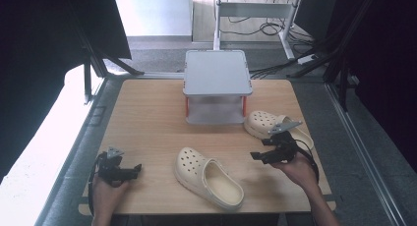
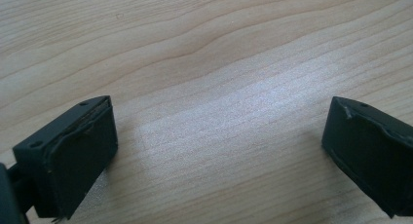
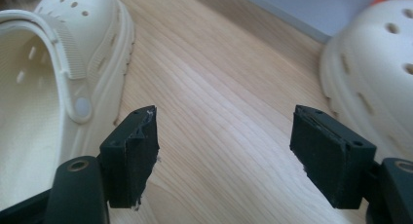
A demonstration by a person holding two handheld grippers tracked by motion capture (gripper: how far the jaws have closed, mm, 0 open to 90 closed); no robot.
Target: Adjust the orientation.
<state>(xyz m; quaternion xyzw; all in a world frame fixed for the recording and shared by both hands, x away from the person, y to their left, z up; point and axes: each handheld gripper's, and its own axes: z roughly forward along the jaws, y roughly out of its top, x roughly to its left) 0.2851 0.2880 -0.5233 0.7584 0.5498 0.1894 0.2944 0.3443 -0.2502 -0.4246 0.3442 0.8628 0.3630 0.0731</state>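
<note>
We've got the tabletop (image 1: pixel 147 118) w/ a grey two-tier shoe rack (image 1: pixel 217 73) at its far edge. Two cream clogs lie in front of it: the near clog (image 1: pixel 209 177) at centre, toe toward the far left, and the far clog (image 1: pixel 268 124) just right of the rack's lower shelf. Our right gripper (image 1: pixel 257 155) hovers between them, jaws wide apart, nothing held; the left gripper (image 1: pixel 135 168) rests at the near-left edge, also wide open, over bare wood. Probably next: right gripper goes for a clog. We'd pinch the side wall or heel strap (image 3: pixel 65 48), approx. square-on, then lift level toward the rack.
</note>
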